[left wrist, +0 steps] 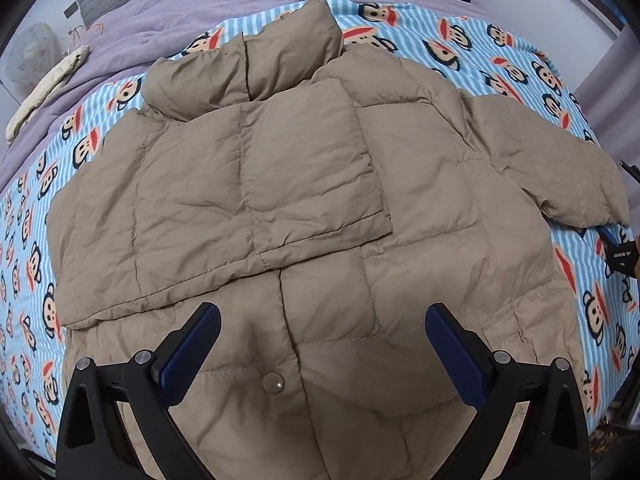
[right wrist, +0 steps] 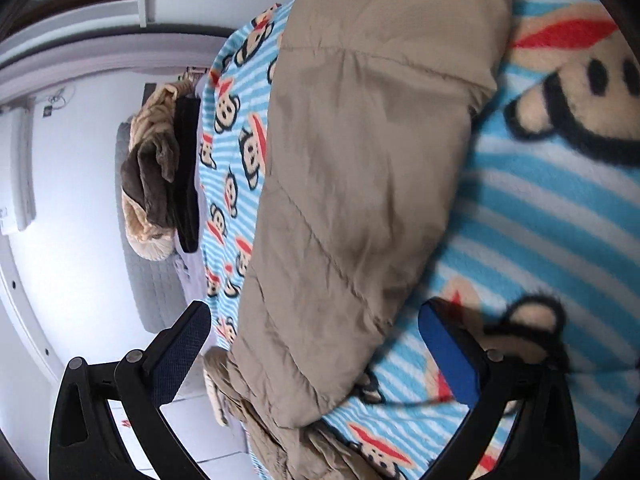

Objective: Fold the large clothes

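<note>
— How is the jacket (left wrist: 312, 184) surfaced?
— A thin, quilted tan cloth with a faint sheen is seen, finely creased, closed by a dull metal snap (left wrist: 274, 382).
— And the blanket (left wrist: 500, 52) beneath?
— A fuzzy, matt fleece is shown, printed in stripes; close up its nap looks rough. A smoother lilac cloth quilt (left wrist: 160, 12) lies beyond.
— The fingers (left wrist: 456, 344)?
— Matt black plastic is seen, faced with blue textured pads.

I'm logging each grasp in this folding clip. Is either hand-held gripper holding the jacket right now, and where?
Nothing is held. The left hand-held gripper hangs open above the beige puffer jacket; the right hand-held gripper stands open around its unfolded sleeve, pads not pressing.
</note>
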Tool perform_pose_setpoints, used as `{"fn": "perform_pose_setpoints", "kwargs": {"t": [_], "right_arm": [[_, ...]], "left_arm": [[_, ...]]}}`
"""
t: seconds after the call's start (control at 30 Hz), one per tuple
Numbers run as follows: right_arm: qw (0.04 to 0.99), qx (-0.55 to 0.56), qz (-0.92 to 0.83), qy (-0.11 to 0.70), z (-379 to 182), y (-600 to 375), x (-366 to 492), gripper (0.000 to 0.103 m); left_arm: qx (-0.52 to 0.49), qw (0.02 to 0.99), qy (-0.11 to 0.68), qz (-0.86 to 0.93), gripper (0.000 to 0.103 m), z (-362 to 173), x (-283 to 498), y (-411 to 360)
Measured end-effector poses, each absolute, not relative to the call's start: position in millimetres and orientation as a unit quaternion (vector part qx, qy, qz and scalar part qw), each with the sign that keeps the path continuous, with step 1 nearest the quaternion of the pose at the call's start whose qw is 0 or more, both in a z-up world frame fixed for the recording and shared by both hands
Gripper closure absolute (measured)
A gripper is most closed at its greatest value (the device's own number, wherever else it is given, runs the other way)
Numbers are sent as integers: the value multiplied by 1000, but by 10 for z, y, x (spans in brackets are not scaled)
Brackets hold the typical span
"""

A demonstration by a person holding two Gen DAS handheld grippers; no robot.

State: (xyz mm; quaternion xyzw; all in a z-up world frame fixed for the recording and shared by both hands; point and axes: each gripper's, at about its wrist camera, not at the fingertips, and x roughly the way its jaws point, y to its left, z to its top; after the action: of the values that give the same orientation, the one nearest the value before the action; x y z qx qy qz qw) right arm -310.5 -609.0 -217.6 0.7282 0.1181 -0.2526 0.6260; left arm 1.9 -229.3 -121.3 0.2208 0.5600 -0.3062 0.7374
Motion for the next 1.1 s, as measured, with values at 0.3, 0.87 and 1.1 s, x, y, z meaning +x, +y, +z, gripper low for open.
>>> {"fn": "perform_pose_setpoints", "kwargs": {"t": [0.3,0.87,1.1], "right_arm": [[557,807,-196,20,-2426,-6325,-3130,18],[723,679,-101,79,-1111,-6243,-2103,92],[815,548,-35,184,-428,-5421,-945,92]], "left_arm": [[203,745,563,-296,1,-1194,61,-2270],[146,782,555,-245,1,-923,472,-1649],[118,803,546,-205,1,-891,729,-1143]]}}
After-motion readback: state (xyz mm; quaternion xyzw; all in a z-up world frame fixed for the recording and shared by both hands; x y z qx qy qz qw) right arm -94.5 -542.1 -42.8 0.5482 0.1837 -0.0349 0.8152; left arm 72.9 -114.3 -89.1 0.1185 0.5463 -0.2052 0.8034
